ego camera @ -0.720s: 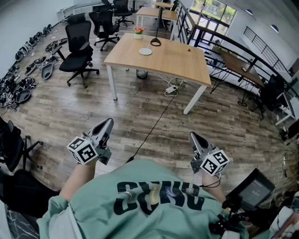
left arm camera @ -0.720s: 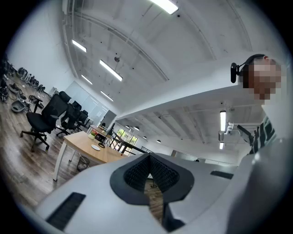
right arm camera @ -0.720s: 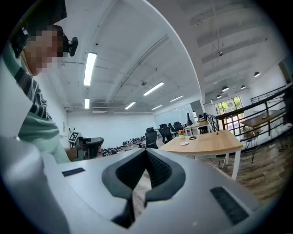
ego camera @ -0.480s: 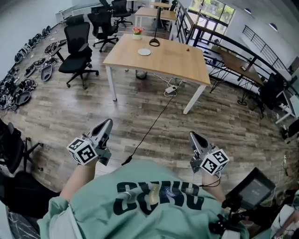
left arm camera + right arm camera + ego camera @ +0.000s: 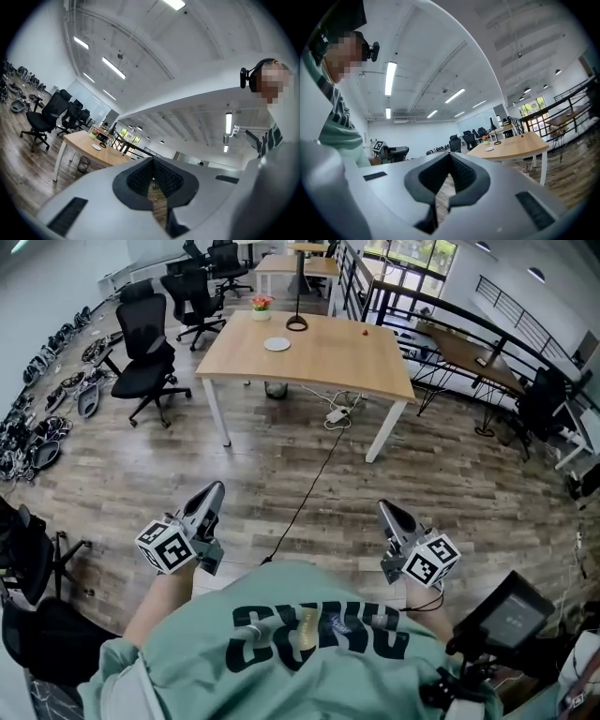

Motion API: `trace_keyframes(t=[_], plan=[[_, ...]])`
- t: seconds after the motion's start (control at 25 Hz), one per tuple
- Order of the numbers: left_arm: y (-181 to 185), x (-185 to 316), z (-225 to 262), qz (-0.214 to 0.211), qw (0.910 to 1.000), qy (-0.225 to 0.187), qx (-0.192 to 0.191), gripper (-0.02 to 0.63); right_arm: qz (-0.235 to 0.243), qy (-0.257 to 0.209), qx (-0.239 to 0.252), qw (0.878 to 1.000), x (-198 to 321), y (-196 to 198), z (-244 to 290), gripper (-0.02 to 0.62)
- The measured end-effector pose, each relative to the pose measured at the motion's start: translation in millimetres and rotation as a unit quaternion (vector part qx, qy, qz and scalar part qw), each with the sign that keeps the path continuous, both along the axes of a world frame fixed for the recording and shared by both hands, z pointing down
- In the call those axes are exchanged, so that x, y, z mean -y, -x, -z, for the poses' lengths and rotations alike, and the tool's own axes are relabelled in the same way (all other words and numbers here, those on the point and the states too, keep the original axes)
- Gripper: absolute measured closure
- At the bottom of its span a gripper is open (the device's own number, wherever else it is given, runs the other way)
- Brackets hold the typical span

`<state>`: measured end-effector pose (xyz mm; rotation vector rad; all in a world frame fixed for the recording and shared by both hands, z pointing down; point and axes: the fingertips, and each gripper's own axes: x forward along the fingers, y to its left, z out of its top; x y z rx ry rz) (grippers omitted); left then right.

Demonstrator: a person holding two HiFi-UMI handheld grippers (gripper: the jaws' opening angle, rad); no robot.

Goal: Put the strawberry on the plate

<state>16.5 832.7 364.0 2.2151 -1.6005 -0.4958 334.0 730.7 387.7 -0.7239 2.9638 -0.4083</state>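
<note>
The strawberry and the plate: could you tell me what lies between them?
Head view: only bare tabletop between the strawberry and the plate; the lamp base stands just off that line.

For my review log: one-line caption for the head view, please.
Person faces a distant table holding plate and strawberry; left claw and right claw shut, empty.

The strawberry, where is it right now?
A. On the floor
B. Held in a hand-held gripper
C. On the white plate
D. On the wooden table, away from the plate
D: the tiny red strawberry sits on the bare top of the wooden table, well apart from the white plate. The left hand-held gripper and the right hand-held gripper are shut with nothing in them.
</note>
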Motion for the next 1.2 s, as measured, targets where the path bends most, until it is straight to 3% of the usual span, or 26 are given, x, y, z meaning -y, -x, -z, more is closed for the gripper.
trace_keyframes(t=[0.4,0.92,1.2], plan=[[-59,28,8,-0.021,0.9997,0.005,0.011,0.604,-0.017,0.003,0.022,1.0,10,-62,-3,0.591],[-195,71,0,-0.064,0.9968,0.041,0.026,0.604,-0.023,0.04,0.051,0.998,35,-180,-34,0.591],[-204,90,-10,-0.071,0.9959,0.046,0.032,0.604,-0.024,0.053,0.055,0.997,55,-183,-45,0.591]])
